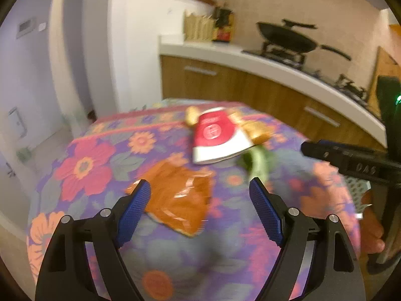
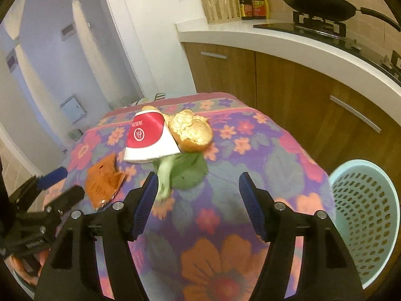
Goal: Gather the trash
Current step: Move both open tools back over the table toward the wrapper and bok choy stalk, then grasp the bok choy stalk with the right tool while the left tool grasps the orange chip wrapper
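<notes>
**Both tools spread over scattered trash, nothing gripped yet**

Kitchen cabinets with a white countertop run along the far right, a black wok (image 2: 315, 2) sitting on the stove. Nearer, a surface (image 2: 263, 155) covered in a purple floral cloth carries all the trash. A pale blue perforated bin (image 2: 368, 215) stands off the surface's right edge, near the right tool.

Largest of the trash is a flattened red-and-white paper cup (image 2: 147, 138) toward the far side. Touching its right edge is a hollowed orange peel (image 2: 193, 130). Just in front of both lies a green vegetable leaf (image 2: 185, 169) with a pale stalk. An orange-brown snack wrapper (image 1: 179, 198) lies apart to the left.

The left tool (image 1: 200, 198) is spread wide, its jaws flanking the wrapper without closing on it. The right tool (image 2: 198, 195) is likewise spread and empty, its left pad (image 2: 146, 200) beside the leaf's stalk.

Risks, as I judge them: the wrapper lies flat and slick, so the jaws may skate over it or pinch the cloth and drag everything. The limp leaf could slip out or tear at the stalk. The left view is blurred, suggesting motion, so a hasty close could miss.
</notes>
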`<control>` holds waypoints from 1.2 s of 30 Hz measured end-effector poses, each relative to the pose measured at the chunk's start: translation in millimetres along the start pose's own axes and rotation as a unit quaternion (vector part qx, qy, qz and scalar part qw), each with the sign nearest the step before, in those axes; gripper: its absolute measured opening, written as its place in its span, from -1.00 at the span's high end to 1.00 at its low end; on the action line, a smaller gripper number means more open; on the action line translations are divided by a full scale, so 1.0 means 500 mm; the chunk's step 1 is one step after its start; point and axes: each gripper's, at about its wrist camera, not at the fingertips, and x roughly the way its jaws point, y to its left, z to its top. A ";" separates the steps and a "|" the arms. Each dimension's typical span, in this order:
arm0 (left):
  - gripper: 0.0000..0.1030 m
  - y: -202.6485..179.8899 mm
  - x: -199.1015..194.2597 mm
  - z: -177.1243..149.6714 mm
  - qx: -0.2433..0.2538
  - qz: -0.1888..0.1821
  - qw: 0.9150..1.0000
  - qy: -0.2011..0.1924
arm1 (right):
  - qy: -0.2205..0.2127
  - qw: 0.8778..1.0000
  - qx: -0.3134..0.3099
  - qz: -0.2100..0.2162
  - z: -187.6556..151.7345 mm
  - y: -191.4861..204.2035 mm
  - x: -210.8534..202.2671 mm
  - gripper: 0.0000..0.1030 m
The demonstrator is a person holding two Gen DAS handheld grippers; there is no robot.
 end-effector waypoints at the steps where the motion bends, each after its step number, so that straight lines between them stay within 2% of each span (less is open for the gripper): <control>1: -0.53 0.012 0.012 -0.001 -0.006 0.001 1.000 0.009 | 0.003 1.000 0.005 0.000 0.005 0.009 0.016 -0.22; 7: -0.53 0.041 0.079 -0.014 -0.013 0.004 0.999 0.046 | -0.034 0.999 -0.021 -0.027 -0.005 0.061 0.074 -0.22; 11: -0.51 0.046 0.109 -0.025 -0.014 0.014 0.998 0.064 | -0.035 0.998 -0.035 -0.040 -0.004 0.074 0.081 -0.30; 14: -0.50 0.051 0.118 -0.024 -0.018 0.026 0.997 0.070 | -0.008 0.999 -0.033 -0.040 -0.006 0.071 0.103 -0.35; 19: -0.24 0.061 0.125 -0.019 -0.031 0.034 0.996 0.073 | 0.030 0.997 -0.043 -0.050 -0.005 0.075 0.139 -0.35; 25: 0.28 0.065 0.117 -0.021 -0.041 0.056 0.996 0.063 | 0.056 0.995 -0.063 -0.050 -0.008 0.086 0.165 -0.35; 29: 0.54 0.084 0.109 -0.022 -0.064 0.036 0.996 0.054 | 0.061 0.992 -0.081 -0.068 -0.013 0.102 0.173 -0.35; 30: 0.58 0.085 0.107 -0.022 -0.066 0.032 0.996 0.052 | 0.061 0.992 -0.083 -0.071 -0.013 0.104 0.173 -0.32; 31: 0.60 0.084 0.104 -0.022 -0.067 0.030 0.996 0.049 | 0.058 0.992 -0.082 -0.077 -0.014 0.104 0.172 -0.08; 32: 0.65 0.084 0.102 -0.022 -0.068 0.027 0.996 0.046 | 0.054 0.992 -0.080 -0.080 -0.014 0.102 0.169 0.03; 34: 0.80 0.085 0.096 -0.023 -0.069 0.022 0.997 0.038 | 0.047 0.993 -0.075 -0.077 -0.016 0.098 0.163 0.60; 35: 0.89 0.085 0.093 -0.023 -0.071 0.018 0.997 0.035 | 0.044 0.993 -0.072 -0.080 -0.015 0.095 0.160 0.60; 36: 0.89 0.087 0.089 -0.023 -0.074 0.013 0.997 0.031 | 0.044 0.994 -0.069 -0.077 -0.015 0.093 0.159 0.62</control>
